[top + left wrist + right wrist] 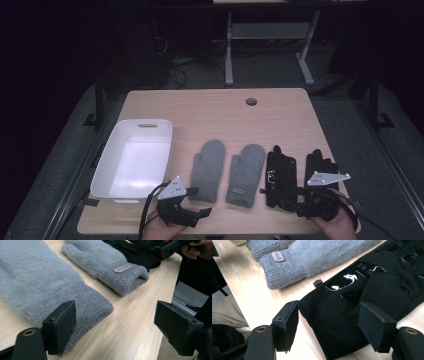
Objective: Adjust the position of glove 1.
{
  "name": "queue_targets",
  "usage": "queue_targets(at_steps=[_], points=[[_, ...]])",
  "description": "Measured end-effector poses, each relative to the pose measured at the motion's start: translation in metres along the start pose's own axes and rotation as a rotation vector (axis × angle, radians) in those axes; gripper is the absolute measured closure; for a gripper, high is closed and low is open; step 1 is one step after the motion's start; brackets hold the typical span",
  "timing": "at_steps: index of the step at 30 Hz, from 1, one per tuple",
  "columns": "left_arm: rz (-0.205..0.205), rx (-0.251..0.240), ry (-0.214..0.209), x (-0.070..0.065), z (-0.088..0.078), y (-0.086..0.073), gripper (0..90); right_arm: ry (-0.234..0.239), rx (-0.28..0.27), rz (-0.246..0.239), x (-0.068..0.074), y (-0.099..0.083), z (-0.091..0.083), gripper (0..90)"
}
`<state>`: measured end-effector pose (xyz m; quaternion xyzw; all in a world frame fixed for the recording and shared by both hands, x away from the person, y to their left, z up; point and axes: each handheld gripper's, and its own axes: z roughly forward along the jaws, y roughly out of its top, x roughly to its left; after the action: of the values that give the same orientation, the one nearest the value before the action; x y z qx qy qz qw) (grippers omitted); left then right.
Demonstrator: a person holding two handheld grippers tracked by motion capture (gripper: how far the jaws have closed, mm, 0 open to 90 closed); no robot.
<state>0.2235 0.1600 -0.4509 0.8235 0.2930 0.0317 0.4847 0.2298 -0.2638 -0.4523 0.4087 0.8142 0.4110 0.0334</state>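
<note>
Lying lengthwise, grey mitten (207,170), cuff toward person

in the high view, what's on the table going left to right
white bin → left gripper → left grey mitten → right grey mitten → left black glove → right black glove

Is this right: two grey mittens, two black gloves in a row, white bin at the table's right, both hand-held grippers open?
Not quite. The high view shows the white bin at the table's left, beside the grey mittens. The rest holds: black gloves in the row, left hand-held gripper and right hand-held gripper open.
</note>
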Motion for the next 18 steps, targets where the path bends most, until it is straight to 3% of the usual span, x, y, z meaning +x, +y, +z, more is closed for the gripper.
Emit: queue_targets(at_steps=[11, 18], points=[[0.019, 0.010, 0.008, -0.005, 0.001, -0.001, 17.8, 0.026, -0.010, -0.013, 0.003, 0.003, 0.002, 32.4], [0.023, -0.004, 0.015, -0.004, -0.001, 0.001, 17.8, 0.052, 0.001, -0.037, 0.006, 0.018, 0.009, 30.4]])
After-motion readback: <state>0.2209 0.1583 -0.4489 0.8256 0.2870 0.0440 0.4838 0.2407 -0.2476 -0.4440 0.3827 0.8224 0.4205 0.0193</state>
